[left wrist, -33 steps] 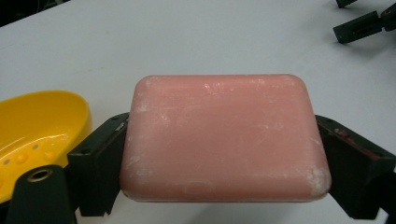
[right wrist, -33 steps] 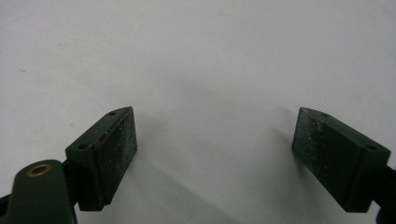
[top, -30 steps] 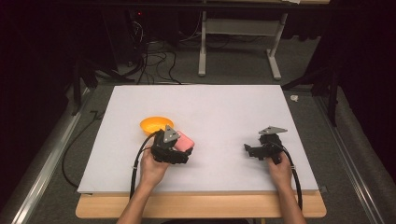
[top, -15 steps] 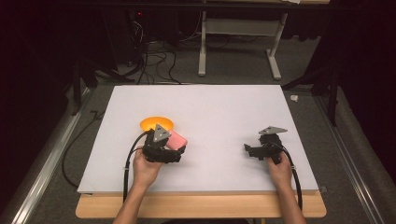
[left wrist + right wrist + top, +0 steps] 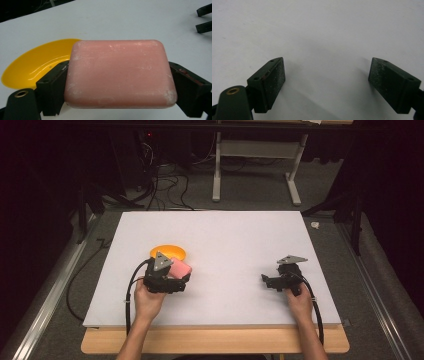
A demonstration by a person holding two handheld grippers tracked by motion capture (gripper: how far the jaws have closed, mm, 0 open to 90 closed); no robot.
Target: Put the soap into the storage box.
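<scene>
partly hiding the yellow bowl (image 5: 37, 63), pink soap (image 5: 118, 73) sits clamped in left gripper (image 5: 120, 82); right gripper (image 5: 327, 85) fingers gape.

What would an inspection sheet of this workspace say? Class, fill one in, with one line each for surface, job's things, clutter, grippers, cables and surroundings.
Surface: white rectangular board lying on a wooden table; bare apart from the job's things.
Job's things: pink rounded-corner soap bar clamped at its two sides; shallow glossy orange dish lies beyond it on the board.
Clutter: nothing seen on the board.
Grippers: left gripper shut on the soap bar; right gripper open, jaws wide apart over bare board.
Cables: black cable trails from the left gripper, another from the right.
Surroundings: dark room, grey floor, white-legged stand, tangled floor wires.
</scene>
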